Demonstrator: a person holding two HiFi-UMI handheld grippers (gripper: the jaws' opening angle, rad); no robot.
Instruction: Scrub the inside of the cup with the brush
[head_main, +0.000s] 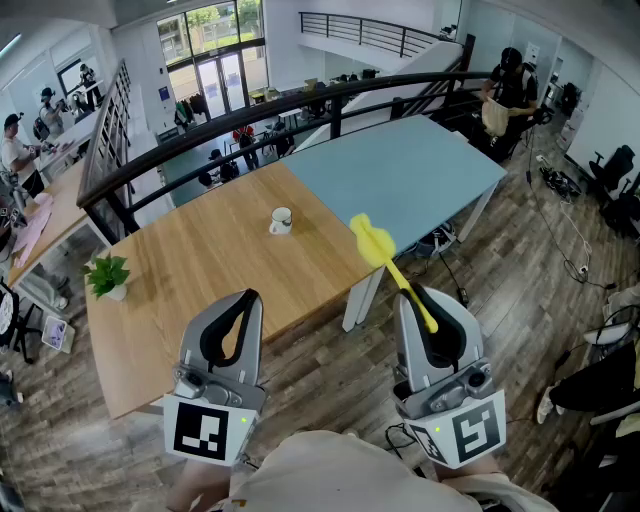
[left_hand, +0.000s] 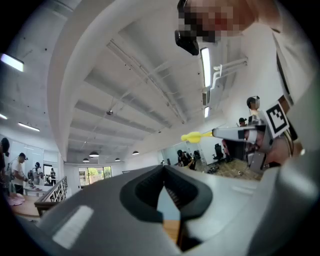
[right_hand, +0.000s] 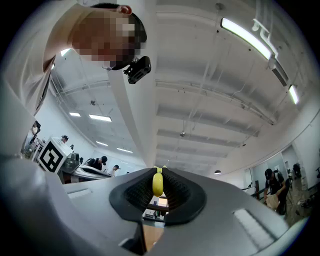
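Note:
A white cup (head_main: 281, 221) stands on the wooden half of the table (head_main: 200, 270), far ahead of both grippers. My right gripper (head_main: 409, 293) is shut on the handle of a yellow brush (head_main: 373, 241), whose head points up and away toward the table. In the right gripper view the yellow handle (right_hand: 158, 183) sits pinched between the jaws. My left gripper (head_main: 249, 296) is held near my body on the left, shut with nothing in it. The left gripper view looks up at the ceiling and shows the brush (left_hand: 192, 135) off to the right.
The table's far half is blue (head_main: 400, 165). A small potted plant (head_main: 107, 275) stands near the wooden half's left edge. A dark railing (head_main: 250, 115) runs behind the table. People stand in the background at the left and far right. Wooden floor lies below my grippers.

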